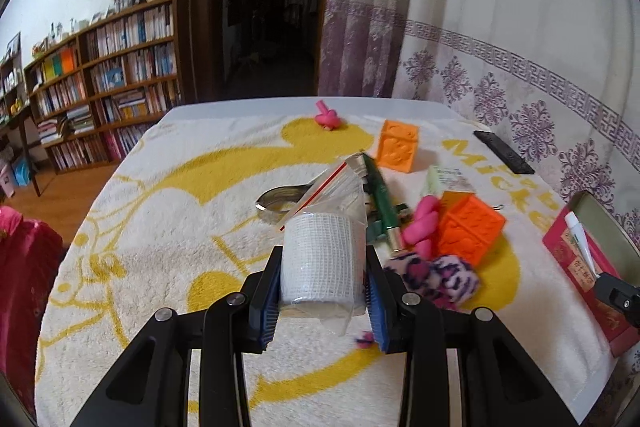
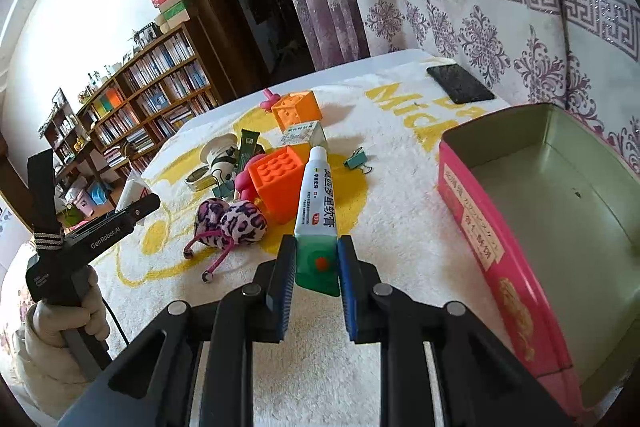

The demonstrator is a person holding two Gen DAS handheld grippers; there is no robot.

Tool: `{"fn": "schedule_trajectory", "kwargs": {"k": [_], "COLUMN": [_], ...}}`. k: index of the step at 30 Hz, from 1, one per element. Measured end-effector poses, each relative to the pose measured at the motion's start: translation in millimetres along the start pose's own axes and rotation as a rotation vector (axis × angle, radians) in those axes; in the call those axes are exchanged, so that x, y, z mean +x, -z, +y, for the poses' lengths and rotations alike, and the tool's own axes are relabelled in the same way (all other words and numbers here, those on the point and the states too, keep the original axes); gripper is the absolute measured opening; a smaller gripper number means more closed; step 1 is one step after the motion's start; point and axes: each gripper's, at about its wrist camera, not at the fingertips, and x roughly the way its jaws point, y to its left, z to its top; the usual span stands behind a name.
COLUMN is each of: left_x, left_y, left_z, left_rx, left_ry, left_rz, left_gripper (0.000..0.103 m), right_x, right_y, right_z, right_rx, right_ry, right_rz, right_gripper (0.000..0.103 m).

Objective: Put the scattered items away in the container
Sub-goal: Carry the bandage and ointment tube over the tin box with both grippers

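— Two items held, one in each of my grippers. Entry one: right gripper (image 2: 316, 269), jaws clamped on the crimped green tail of the ointment tube (image 2: 314, 195). Tube's long axis runs straight out ahead of the jaws, cap end farthest from me.

— And the container?

— Entry two: pink tin (image 2: 472, 215), lid off, inside bare as far as I can see. It sits on the towel-covered tabletop (image 2: 400, 163) just to the right of the tube, near wall facing my right gripper. That hand is plainly the nearer one; I judge a swing right and over the rim is what the move needs, with the tube's length lined along the tin, not across it.

— The left?

— Entry three: left gripper (image 1: 323, 301), jaws clamped on a bagged roll of white gauze (image 1: 322, 259), roll standing upright between the pads. From that side the tin shows far right, well apart, beyond the clutter.

— Still loose?

— Orange blocks (image 2: 276, 183), leopard plush hearts (image 2: 234, 219), binder clip (image 2: 358, 161), green sachet (image 2: 248, 143), among others.
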Motion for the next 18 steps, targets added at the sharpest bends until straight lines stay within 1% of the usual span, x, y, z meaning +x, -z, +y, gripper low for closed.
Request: {"fn": "schedule_trajectory", "kwargs": {"k": [8, 12, 18], "left_x": [-15.3, -18.3, -21.6], "left_y": [-1.7, -0.8, -3.4], "left_z": [-31.8, -51.0, -85.8], "left_rx": [0.067, 0.106, 0.167], "left_ry": [0.026, 0.038, 0.075], "left_rz": [-0.021, -0.025, -0.033], "left_gripper": [0.038, 0.038, 0.038], "right_x": [-26.9, -37.5, -55.0], "right_y": [0.6, 2.5, 5.0], "right_z": [-7.5, -15.5, -33.2], "right_rx": [0.006, 0.015, 0.044], "right_ry": [0.027, 0.055, 0.09], "right_rz": [-0.072, -0.098, -0.141], "right_gripper": [0.023, 0.023, 0.023]}}
